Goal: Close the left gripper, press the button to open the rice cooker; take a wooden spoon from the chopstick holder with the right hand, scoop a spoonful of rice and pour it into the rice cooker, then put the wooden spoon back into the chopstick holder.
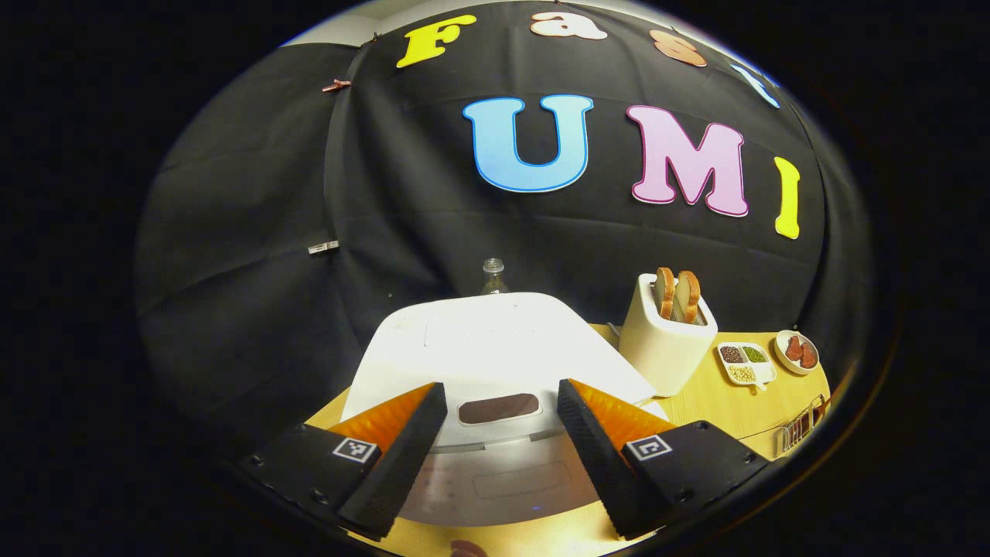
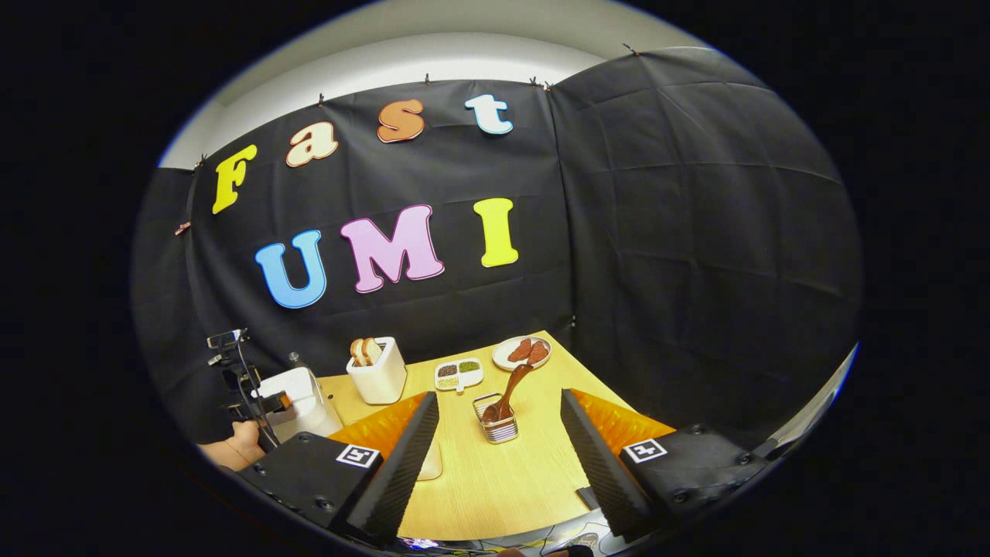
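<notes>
The rice cooker [image 1: 495,363] is white with a rounded lid that is down, and a dark oblong button [image 1: 498,408] sits at its front edge; it stands on the pale wooden bench [image 1: 727,406] straight ahead of the left claw [image 1: 501,456], whose two fingers are spread apart to either side of the button, touching nothing; the cooker's lower front is cut off at the bottom of the left gripper view, and behind it only the neck of a bottle [image 1: 493,276] shows; in the right gripper view the cooker [image 2: 298,402] is partly hidden behind the other claw and a hand [image 2: 236,449]; one wooden spoon [image 2: 509,391] leans, bowl down, in one wire holder [image 2: 496,418] near the bench's middle, between the parted fingers of the right claw [image 2: 501,456], which holds nothing; farther back stand one toaster [image 2: 377,371] with two slices of bread [image 1: 677,294], one three-part dish [image 2: 458,374] of grains too small to identify, and one plate [image 2: 522,352] with reddish pieces.
</notes>
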{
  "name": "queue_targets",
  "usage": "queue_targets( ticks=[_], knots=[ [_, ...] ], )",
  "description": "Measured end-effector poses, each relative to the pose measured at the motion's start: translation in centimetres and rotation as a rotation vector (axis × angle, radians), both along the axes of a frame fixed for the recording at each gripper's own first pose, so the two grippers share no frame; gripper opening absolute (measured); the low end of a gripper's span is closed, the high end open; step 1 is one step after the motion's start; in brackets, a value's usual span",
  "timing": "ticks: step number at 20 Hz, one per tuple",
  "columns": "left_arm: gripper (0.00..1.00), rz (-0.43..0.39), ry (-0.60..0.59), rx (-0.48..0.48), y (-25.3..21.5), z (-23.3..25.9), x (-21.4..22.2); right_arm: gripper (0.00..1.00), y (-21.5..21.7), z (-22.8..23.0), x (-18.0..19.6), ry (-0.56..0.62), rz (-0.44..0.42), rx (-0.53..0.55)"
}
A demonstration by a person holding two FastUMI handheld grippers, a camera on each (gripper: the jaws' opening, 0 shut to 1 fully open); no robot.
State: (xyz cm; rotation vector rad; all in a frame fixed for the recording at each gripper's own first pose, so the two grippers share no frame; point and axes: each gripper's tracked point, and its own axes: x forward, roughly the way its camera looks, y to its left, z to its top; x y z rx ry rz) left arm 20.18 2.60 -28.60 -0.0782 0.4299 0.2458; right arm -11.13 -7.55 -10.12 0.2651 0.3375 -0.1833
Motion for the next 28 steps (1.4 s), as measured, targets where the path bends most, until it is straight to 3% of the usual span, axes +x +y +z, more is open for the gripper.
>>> queue_targets(
  ticks=[11, 15, 17, 21, 28],
  knots=[
    [1.0, -0.031, 0.055, 0.022, -0.5, -1.5, -0.8, 0.98, -0.1, -0.8, -0.9, 0.011, -0.013, 0.014],
    [1.0, -0.015, 0.025, 0.008, -0.1, -0.6, -1.2, 0.99, 0.2, -0.6, -1.0, 0.005, 0.0, 0.019],
    [0.98, -0.02, -0.016, 0.047, -0.1, 0.9, -1.7, 0.99, 0.3, -0.4, -0.8, -0.001, 0.01, 0.011],
    [0.95, -0.127, -0.134, 0.136, -1.2, 6.4, -2.7, 0.98, 0.6, -0.4, 0.2, -0.016, 0.037, -0.006],
    [0.96, -0.224, -0.249, 0.094, -4.6, 13.0, -10.0, 0.99, 0.8, 0.7, 3.7, -0.083, 0.129, -0.087]
  ],
)
